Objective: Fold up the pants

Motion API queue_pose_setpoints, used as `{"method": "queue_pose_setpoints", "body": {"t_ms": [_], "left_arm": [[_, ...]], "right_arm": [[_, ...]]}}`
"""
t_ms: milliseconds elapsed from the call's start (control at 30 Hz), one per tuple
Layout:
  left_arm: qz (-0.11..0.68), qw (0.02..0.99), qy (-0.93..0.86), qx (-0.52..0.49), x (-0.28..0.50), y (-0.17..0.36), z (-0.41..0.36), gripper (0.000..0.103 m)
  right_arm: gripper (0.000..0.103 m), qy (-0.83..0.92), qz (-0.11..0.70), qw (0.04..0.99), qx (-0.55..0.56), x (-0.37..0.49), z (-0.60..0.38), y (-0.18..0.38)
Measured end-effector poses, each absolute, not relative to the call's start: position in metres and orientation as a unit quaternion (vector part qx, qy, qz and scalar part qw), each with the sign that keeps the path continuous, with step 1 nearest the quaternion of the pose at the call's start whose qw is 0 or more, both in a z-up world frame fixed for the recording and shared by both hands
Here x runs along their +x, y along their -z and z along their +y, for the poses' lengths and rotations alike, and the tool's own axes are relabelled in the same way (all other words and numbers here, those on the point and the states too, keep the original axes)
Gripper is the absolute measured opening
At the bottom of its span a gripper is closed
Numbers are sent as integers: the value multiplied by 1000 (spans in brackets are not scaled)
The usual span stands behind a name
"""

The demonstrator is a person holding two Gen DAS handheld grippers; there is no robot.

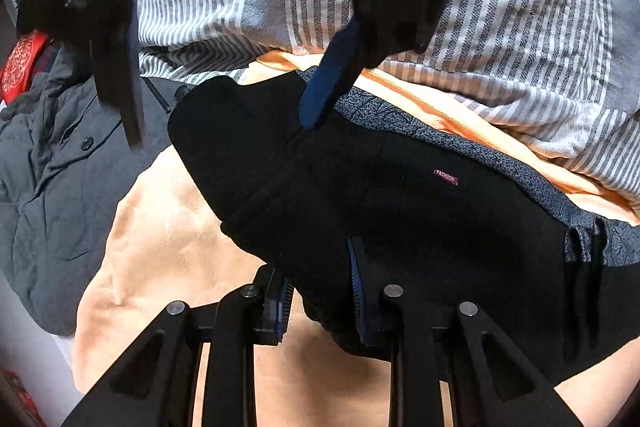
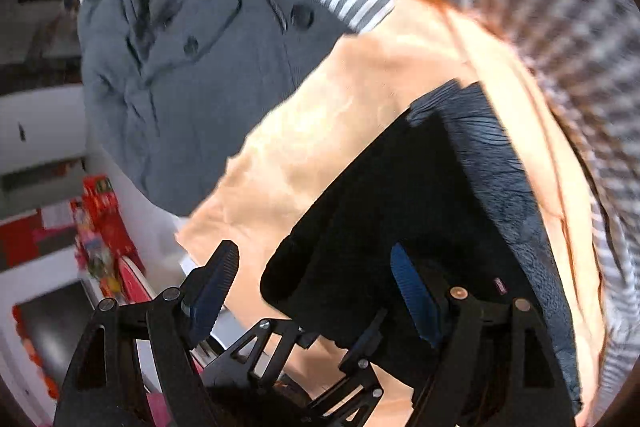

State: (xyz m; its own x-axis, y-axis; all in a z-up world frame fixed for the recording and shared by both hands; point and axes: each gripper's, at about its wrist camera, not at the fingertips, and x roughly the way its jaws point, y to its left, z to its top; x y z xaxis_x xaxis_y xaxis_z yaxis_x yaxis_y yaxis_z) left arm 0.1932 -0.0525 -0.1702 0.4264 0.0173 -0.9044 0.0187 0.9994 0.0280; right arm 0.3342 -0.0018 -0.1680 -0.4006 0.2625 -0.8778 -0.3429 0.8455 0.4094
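The black pants [image 1: 400, 211] with a grey patterned waistband [image 1: 492, 163] lie folded on a peach blanket [image 1: 168, 247]. My left gripper [image 1: 320, 299] has its jaws around the near edge of the pants, fabric between the pads. My right gripper [image 1: 224, 107] hovers above the pants' far end, jaws wide apart, one blue pad near the waistband. In the right wrist view the right gripper [image 2: 316, 291] is open over the pants [image 2: 380, 211], and the left gripper [image 2: 320, 367] shows below it.
A grey jacket [image 1: 52, 187] lies left of the blanket, also in the right wrist view [image 2: 180, 67]. A grey-and-white striped cloth [image 1: 520, 47] lies behind the pants. Red items [image 2: 100, 223] stand off the bed's left side.
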Motion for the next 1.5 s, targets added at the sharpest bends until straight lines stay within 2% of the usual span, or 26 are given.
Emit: {"method": "queue_pose_setpoints", "body": {"t_ms": [33, 67, 100, 133, 167, 233, 700, 1067, 1267, 1500], "left_arm": [[536, 844, 0, 17, 193, 170, -53, 26], [536, 844, 0, 20, 193, 170, -54, 26], [536, 844, 0, 19, 192, 170, -54, 26], [540, 842, 1, 16, 193, 170, -54, 26], [541, 841, 3, 11, 193, 170, -53, 26], [537, 843, 11, 11, 191, 166, -55, 26], [493, 864, 92, 34, 174, 97, -123, 26], [461, 858, 206, 91, 130, 50, -242, 26], [478, 829, 273, 99, 103, 52, -318, 26], [504, 785, 327, 152, 69, 95, -403, 26]], "right_arm": [[81, -274, 794, 541, -41, 332, 1, 172], [75, -270, 799, 534, -58, 329, 4, 176], [62, -267, 803, 528, -69, 327, 5, 180], [38, -267, 803, 528, -70, 326, 4, 182], [27, -265, 803, 529, -65, 326, -1, 181], [18, -263, 798, 541, -33, 328, -17, 173], [14, -274, 683, 624, 264, 278, -191, 103], [14, -256, 575, 673, 388, 181, -341, 48], [14, -216, 538, 692, 430, 115, -430, 39], [14, -140, 524, 689, 481, 52, -516, 73]]}}
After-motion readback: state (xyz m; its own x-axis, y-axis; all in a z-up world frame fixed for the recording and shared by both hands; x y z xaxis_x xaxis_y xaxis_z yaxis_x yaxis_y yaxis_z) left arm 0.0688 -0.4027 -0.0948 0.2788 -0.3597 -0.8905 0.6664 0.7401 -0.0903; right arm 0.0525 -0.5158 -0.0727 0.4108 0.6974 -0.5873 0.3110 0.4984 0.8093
